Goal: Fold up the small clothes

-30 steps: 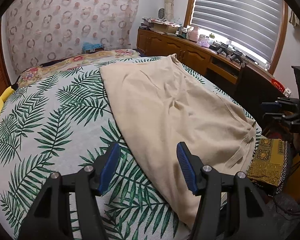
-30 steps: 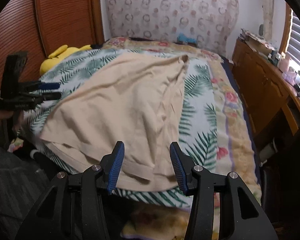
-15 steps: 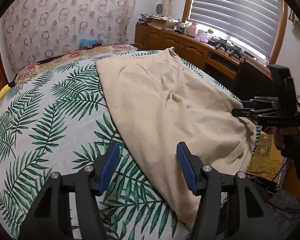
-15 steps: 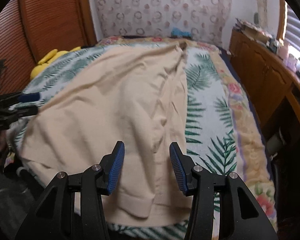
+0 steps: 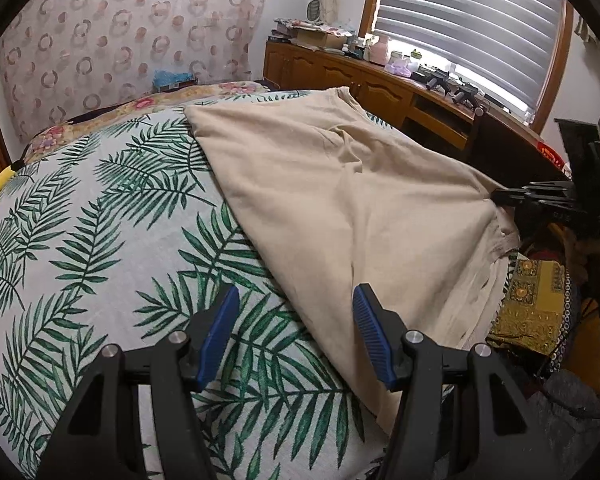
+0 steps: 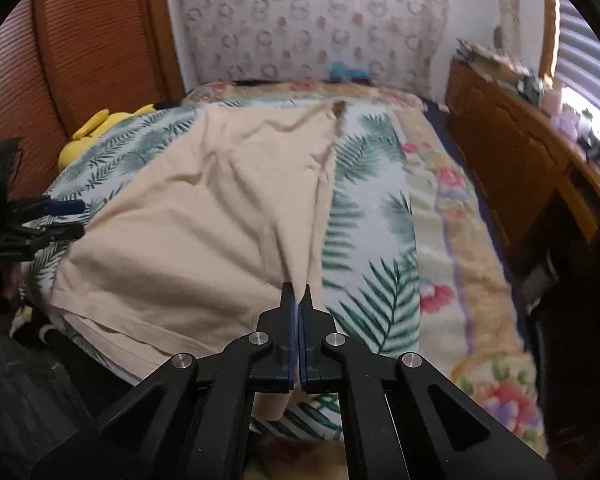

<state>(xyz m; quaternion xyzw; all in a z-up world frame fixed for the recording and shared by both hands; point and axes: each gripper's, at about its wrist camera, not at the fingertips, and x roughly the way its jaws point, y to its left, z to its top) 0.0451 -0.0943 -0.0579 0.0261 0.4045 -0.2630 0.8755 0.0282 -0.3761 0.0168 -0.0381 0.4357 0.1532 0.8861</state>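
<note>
The bed (image 5: 80, 240) has a cover with green leaves on it, and a big tan shirt (image 5: 340, 200) lies spread out flat on top, reaching from the far end of the bed down to the near edge and hanging a little over it. No part of the shirt looks folded over yet, so the folding looks like it is only just starting, and almost all of the job is left to do. The right hand-held gripper (image 6: 299, 300) is squeezed tight on a bit of the shirt's side near the near edge of the bed, and the cloth bunches into wrinkles that run up from the pinch. The left hand-held gripper (image 5: 296, 312) has its blue fingers wide apart and holds nothing; it hangs over the shirt's other side edge by the near edge of the bed. I think it needs to pinch that side next so the shirt can be lifted and folded.
</note>
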